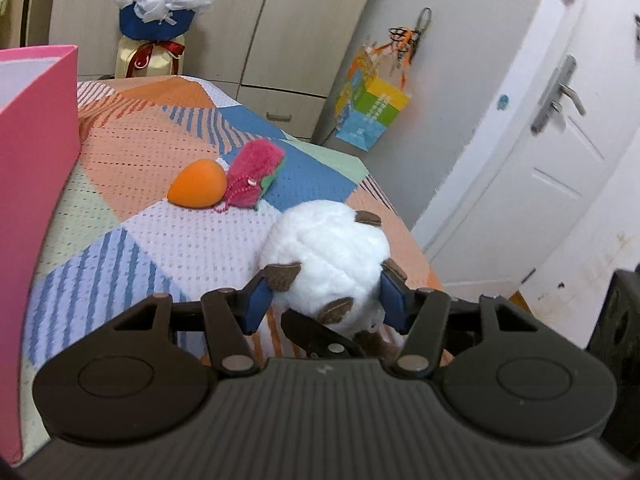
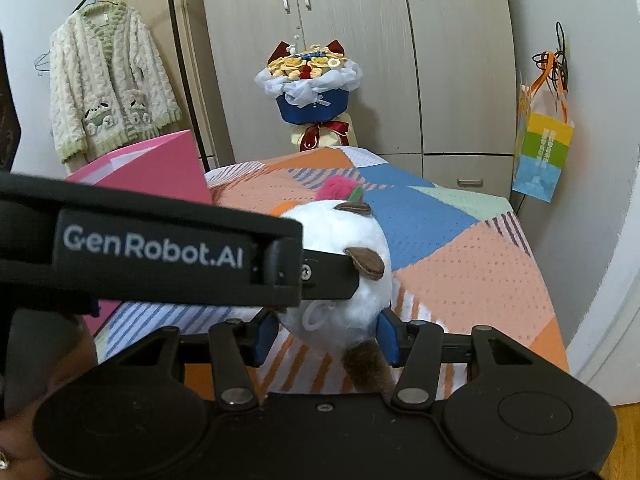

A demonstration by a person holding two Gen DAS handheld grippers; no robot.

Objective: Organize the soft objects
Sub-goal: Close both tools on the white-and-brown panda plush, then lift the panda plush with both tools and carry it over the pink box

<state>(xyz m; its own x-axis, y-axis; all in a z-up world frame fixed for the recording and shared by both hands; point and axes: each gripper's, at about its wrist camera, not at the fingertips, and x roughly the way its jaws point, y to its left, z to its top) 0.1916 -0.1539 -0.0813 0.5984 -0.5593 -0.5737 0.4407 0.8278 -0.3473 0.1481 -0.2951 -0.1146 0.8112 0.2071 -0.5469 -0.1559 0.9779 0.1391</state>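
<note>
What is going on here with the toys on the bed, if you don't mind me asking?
A person is tidying soft toys with two handheld grippers. Both the left gripper and the right gripper are clamped on a white plush toy with brown patches, over the patchwork bedspread. An orange toy and a pink toy lie further back, beside a pink box.

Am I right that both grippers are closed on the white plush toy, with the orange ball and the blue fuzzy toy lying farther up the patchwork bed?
Not quite: the fuzzy toy is pink, not blue, as the left wrist view shows. The rest holds: the left gripper and right gripper both clamp the white plush toy, and the orange ball lies beside the pink toy.
</note>
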